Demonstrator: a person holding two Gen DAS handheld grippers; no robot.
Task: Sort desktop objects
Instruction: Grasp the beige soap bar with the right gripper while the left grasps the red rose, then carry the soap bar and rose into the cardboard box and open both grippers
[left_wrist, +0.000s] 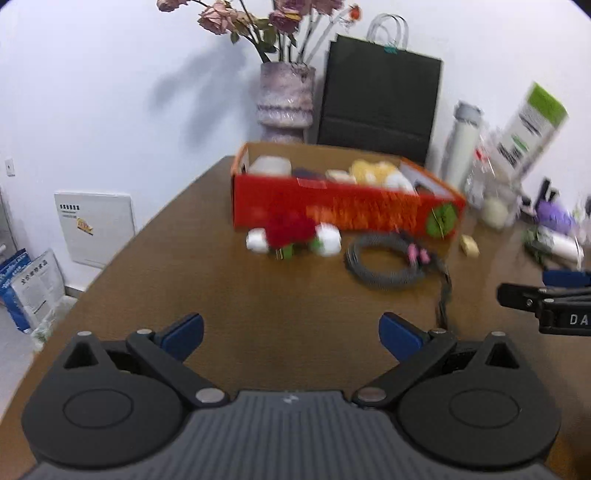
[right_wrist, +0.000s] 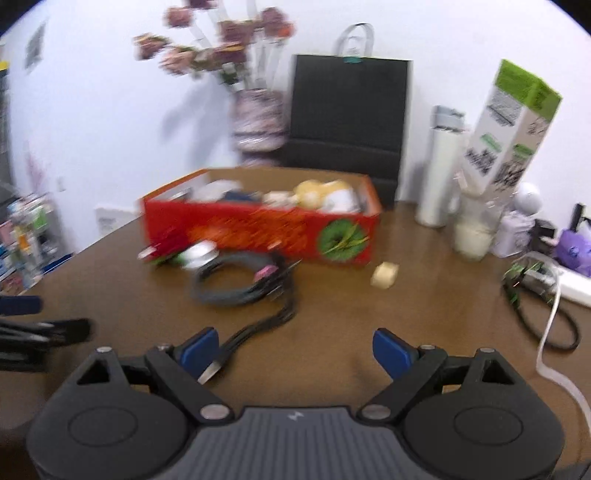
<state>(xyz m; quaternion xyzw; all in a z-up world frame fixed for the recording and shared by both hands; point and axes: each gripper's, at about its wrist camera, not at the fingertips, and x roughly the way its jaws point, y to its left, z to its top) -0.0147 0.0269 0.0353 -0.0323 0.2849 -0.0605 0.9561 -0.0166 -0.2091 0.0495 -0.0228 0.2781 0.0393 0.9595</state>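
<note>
Where legible, right claw (left_wrist: 532, 295) reads "DA".

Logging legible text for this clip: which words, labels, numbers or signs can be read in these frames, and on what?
"DA": white letters on the right gripper body, cut off at the left wrist view's edge.
Lightning-bolt mark: on the left gripper body.
Green-and-white carton: printed blocks, too blurred to read.
Red box: orange print, blurred.
White wall panel: label, too small to read.

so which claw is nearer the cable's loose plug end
Right. The plug lies right by the right claw, beside one finger; the left claw sits further left.
</note>
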